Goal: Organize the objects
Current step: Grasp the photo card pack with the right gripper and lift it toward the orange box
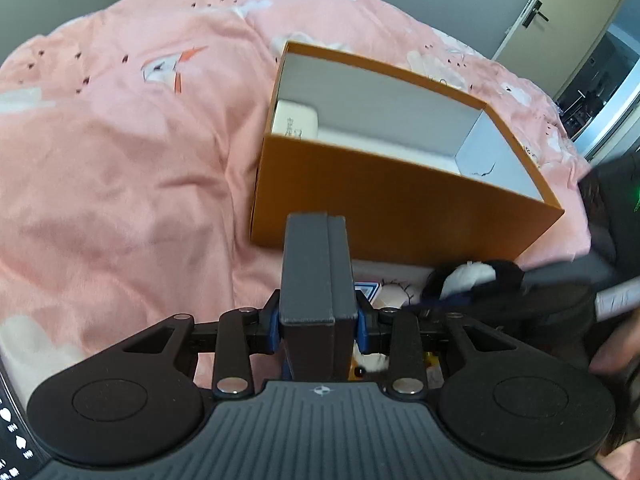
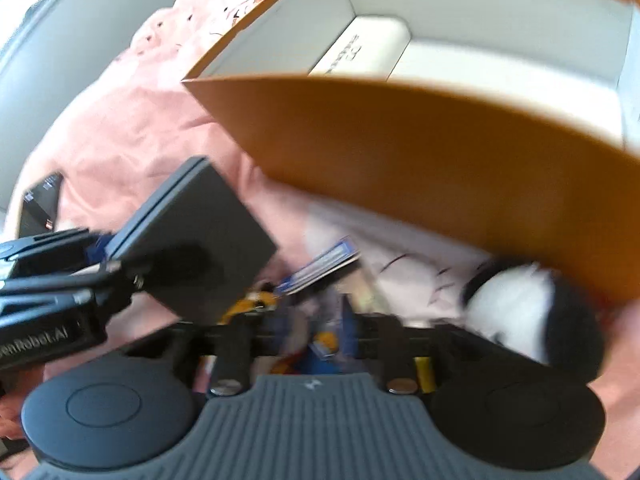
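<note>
My left gripper is shut on a flat dark grey box, its blue pads pressing both faces, just in front of the open orange box. A white case lies in that box's far-left corner. In the right wrist view the grey box juts in from the left, held by the left gripper. My right gripper hangs, blurred, over a heap of small items beside a black-and-white panda plush. Whether its jaws grip anything is unclear.
Everything rests on a pink printed duvet. A blue-edged card and small yellow and orange things lie under the right gripper. A black packet sits at the left. A door stands beyond the bed; a hand shows at the right.
</note>
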Demonstrator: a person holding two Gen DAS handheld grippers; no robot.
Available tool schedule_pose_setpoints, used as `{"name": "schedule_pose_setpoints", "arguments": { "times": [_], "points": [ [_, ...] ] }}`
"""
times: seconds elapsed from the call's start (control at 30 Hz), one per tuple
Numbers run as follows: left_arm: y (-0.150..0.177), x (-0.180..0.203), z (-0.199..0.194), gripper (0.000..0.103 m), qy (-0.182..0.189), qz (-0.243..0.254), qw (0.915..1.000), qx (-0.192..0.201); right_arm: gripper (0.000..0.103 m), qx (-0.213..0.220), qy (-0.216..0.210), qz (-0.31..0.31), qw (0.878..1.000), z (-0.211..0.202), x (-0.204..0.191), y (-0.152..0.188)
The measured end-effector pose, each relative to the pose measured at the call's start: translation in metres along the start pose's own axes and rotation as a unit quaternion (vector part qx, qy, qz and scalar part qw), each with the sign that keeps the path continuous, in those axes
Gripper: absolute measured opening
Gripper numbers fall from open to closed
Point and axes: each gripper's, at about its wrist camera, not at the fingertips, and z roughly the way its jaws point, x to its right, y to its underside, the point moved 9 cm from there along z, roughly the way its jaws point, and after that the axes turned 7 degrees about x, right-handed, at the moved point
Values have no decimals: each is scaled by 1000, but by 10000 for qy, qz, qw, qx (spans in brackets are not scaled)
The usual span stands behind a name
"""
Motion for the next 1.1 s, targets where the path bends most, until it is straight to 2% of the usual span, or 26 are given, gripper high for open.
{"name": "schedule_pose_setpoints", "arguments": {
  "times": [0.17,0.27,0.4,0.53,0.67,0.77,0.83,0.93,1.1],
  "points": [
    [0,-1,0,38,20,-14,10000,-18,46,-437,118,-498,9977,12,2,-8],
    [-1,-4,-1,38,50,-97,9999,2,47,-763,169,-540,9955,69,-23,-22],
    [-2,-10,0,38,67,-217,9997,18,52,-1026,16,-386,9940,84,-17,-18],
    [-1,-16,7,38,17,-262,9997,5,58,-1112,-146,-170,9935,92,-9,-15],
    [1,-26,10,39,-29,-471,9989,4,61,-982,-196,-201,9948,95,-6,-14],
    [1,-29,6,39,-51,-560,9984,60,54,-900,-282,-143,9954,91,-4,-11],
    [1,-32,2,39,-123,-561,9983,136,43,-799,-271,-167,9963,82,-3,-10],
    [0,-34,-1,38,-126,-584,9980,201,34,-583,-348,-178,9975,61,-4,-10],
    [-4,-29,-6,38,-118,-493,9981,341,26,-182,-219,-151,9995,30,-2,-7]
  ]
}}
